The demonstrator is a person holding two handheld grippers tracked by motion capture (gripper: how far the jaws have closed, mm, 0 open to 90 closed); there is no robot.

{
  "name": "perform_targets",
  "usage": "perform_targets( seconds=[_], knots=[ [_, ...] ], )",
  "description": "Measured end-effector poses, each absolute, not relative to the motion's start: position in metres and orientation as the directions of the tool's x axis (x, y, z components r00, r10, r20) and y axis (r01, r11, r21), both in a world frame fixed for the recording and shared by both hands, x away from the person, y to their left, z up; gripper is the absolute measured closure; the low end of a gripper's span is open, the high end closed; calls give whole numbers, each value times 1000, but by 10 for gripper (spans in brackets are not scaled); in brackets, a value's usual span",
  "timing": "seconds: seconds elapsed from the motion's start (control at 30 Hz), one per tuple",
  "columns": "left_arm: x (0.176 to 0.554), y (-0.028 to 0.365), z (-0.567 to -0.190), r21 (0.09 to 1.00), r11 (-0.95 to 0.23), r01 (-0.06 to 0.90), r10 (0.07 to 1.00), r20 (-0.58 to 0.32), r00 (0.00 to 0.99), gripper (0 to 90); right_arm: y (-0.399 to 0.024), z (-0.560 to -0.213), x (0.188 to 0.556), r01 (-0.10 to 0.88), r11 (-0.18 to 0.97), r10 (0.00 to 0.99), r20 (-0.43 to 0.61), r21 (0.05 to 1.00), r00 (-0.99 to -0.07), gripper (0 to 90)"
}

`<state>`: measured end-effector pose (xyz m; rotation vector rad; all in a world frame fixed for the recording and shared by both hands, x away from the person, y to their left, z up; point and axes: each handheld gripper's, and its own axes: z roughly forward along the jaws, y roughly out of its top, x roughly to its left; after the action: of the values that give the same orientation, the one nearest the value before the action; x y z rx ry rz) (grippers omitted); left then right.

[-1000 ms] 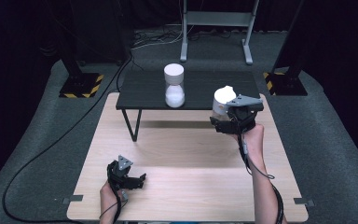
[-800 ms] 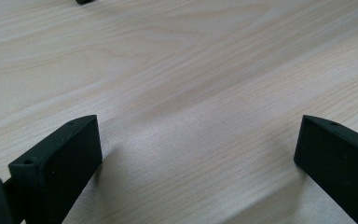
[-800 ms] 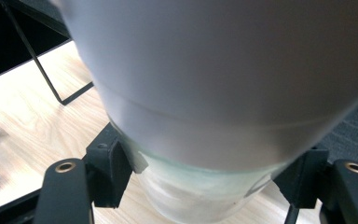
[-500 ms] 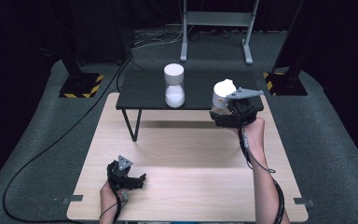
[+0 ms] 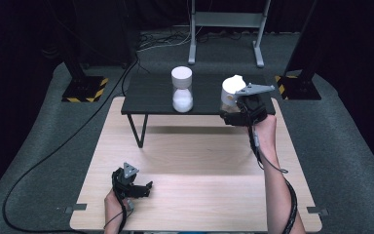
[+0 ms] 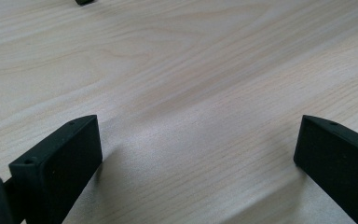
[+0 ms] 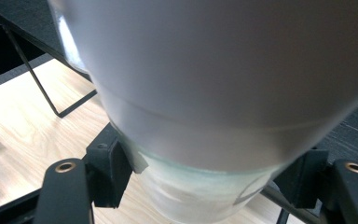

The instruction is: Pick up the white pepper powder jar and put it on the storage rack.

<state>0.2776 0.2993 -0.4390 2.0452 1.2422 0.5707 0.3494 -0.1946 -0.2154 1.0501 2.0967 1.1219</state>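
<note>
Right gripper (image 5: 230,111): clenched on a jar (image 5: 230,92) with a white lid; in the right gripper view the two black jaws press on the clear glass body from either side, just under the lid.
Jar: held in the air over the right end of the black shelf (image 5: 146,95), tipped a little toward the gripper's far side; whether its base touches the shelf I cannot tell.
Left gripper (image 5: 135,187): released, jaws wide apart with nothing between them, resting low on the wooden table (image 5: 195,165), well apart from the jar.
Second jar (image 5: 181,89): stands upright on the shelf, to the left of the right gripper, with a clear gap between the two jars.
Slip risk: the pads hold smooth glass, and on a narrow band only; a jolt or a slack grip could let the jar slide down and drop onto the shelf edge or the table below.
Tilt risk: the heavy lidded top sits above the grip line, so the jar could swing further over in the jaws if the wrist turns.
Collision risk: a sideways move toward the left could knock the second jar; a low move could catch the shelf's front edge.
Cable (image 5: 272,168): trails along the forearm and could snag on the table edge.
</note>
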Motion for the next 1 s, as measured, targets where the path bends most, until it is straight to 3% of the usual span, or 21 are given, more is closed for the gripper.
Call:
perform_targets(
  seconds=[1.0],
  knots=[
    [277, 299, -439, 733, -324, 598, 892, 26, 451, 10, -179, -206, 385, 424, 340, 840, -68, 840, -538, 303]
  ],
)
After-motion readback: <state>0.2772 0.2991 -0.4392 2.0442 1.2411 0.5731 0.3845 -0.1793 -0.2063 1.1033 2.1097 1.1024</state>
